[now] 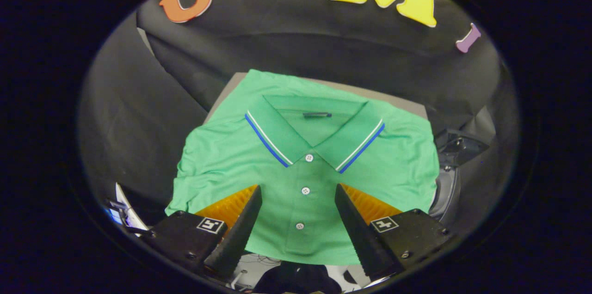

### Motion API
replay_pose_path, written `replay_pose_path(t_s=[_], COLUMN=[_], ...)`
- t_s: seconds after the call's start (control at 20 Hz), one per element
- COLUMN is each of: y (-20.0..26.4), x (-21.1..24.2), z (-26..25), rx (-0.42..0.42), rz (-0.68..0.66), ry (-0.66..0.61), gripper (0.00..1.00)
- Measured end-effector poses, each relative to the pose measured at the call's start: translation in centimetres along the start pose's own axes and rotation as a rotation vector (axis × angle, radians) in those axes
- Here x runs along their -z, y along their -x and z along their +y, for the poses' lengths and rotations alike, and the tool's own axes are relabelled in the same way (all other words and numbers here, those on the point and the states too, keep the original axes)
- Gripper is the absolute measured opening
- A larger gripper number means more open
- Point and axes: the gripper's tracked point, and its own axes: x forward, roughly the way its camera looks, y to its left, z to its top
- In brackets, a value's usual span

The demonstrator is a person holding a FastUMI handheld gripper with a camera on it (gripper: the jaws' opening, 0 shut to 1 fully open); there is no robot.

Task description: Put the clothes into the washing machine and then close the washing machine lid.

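The green shirt (305, 164) lies flat right under & ahead of my gripper (298, 192). Its button strip runs btwn my two fingers (247, 220); its collar is just past the tips. My fingers are wide apart w/ nothing in them. The shirt sits on a grey top (407, 103).

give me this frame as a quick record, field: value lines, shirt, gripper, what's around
garment: green polo shirt, laid flat and spread, front up
collar: green with blue and white edge stripes, folded open
placket: three white buttons, buttoned
support: grey surface showing beyond the shirt's far edge
gripper: gripper open, fingers wide apart over the shirt's lower front, placket between them
contact: cannot tell whether the fingertips touch the fabric
to the side: dark grey device beside the shirt, what it is unclear
task state: shirt not yet picked up
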Motion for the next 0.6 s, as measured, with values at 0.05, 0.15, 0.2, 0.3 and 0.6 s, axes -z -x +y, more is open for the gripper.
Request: replay_pose_path(t_s=[0.05, 0.15, 0.2, 0.3, 0.6], y=[0.5, -0.7, -0.3, -0.4, -0.4], x=[-0.5, -0.4, -0.4, -0.1, -0.6], z=[0.1, 0.5, 0.6, 0.6, -0.7], rx=[0.026, 0.028, 0.042, 0.038, 0.051], rz=[-0.011, 0.007, -0.006, 0.028, 0.003], ry=[0.014, 0.065, 0.056, 0.009, -0.043], gripper=[1.0, 0.98, 0.96, 0.93, 0.52])
